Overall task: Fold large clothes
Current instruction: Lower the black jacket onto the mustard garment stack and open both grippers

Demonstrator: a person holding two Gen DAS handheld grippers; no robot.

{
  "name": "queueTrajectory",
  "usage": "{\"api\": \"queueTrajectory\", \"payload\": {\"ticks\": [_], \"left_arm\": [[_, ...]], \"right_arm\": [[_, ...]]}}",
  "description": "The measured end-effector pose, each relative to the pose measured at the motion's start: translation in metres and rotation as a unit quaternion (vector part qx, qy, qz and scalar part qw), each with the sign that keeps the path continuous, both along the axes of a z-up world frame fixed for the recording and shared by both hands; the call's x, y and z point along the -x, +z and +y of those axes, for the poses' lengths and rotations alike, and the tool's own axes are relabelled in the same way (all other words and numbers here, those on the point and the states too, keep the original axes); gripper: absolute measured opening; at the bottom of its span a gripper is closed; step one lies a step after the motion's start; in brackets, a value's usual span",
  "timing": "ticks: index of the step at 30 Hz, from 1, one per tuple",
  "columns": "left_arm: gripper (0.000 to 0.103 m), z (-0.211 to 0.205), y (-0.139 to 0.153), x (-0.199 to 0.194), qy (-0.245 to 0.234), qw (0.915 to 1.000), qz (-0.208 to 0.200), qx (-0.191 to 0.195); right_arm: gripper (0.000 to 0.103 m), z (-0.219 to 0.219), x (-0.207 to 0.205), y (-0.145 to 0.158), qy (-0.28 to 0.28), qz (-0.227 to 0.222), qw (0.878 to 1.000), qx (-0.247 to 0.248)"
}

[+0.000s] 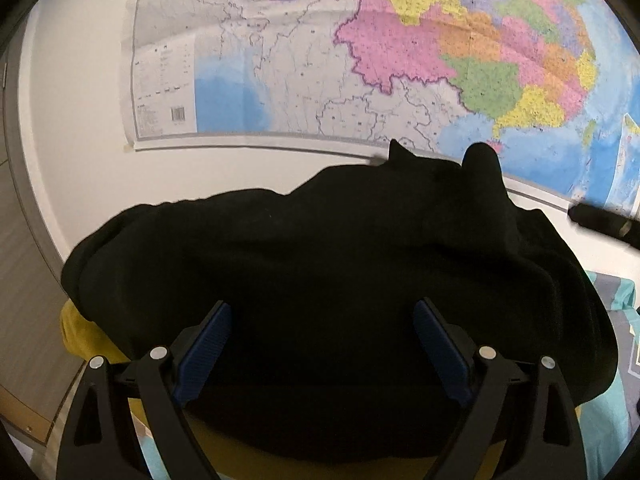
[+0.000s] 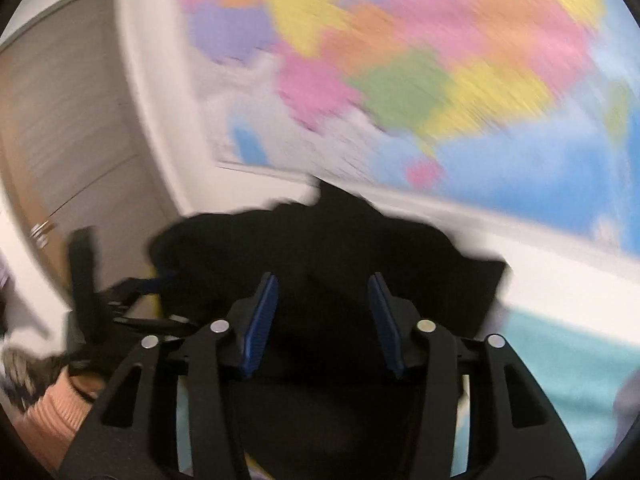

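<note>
A black garment lies in a bunched heap in front of me, over a yellow garment that shows at its left edge. My left gripper is open, its blue pads apart over the black cloth, holding nothing. In the blurred right wrist view the same black garment fills the middle. My right gripper is open over it, with cloth between and below the pads. The left gripper shows at that view's left.
A large coloured wall map hangs on the white wall behind the heap. Teal patterned bedding lies at the right. A grey door stands at the left. A black rod-like object enters from the right.
</note>
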State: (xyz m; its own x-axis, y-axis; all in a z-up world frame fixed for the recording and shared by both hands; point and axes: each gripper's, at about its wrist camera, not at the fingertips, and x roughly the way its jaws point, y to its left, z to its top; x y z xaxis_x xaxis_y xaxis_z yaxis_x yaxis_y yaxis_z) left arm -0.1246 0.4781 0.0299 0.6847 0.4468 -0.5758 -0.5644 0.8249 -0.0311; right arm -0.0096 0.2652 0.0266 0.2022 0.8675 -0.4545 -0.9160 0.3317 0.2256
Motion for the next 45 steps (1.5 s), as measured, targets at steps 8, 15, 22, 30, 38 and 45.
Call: {"api": "queueTrajectory", "payload": {"ticks": [8,15,22,30,38,45], "left_arm": [[0.089,-0.003,-0.002,-0.004,0.003,0.9999,-0.007,0.015],[0.089,-0.002,-0.001,0.002,-0.002,0.9997,-0.015,0.021],[0.089,-0.024,0.008,0.014,-0.018,0.9992,-0.033,0.009],[0.089,-0.052,-0.001,0.014,-0.021,0.9995,-0.015,-0.02],[0.091,-0.068,-0.001,0.024,0.004,0.9993,-0.008,-0.036],[0.096,-0.103,0.003,0.05,0.03,0.998,-0.014,-0.054]], "right_arm": [[0.036,0.075,-0.046,-0.033,-0.03,0.047,0.993,0.103],[0.052,0.04,-0.053,-0.036,-0.014,0.088,0.994,0.056],[0.055,-0.022,-0.024,-0.025,0.02,0.046,0.999,0.009],[0.059,-0.022,-0.005,-0.071,0.02,0.026,0.997,0.072],[0.074,-0.041,0.021,-0.059,0.016,0.014,0.999,0.026],[0.086,-0.071,0.063,-0.061,0.012,-0.02,1.0,0.013]]}}
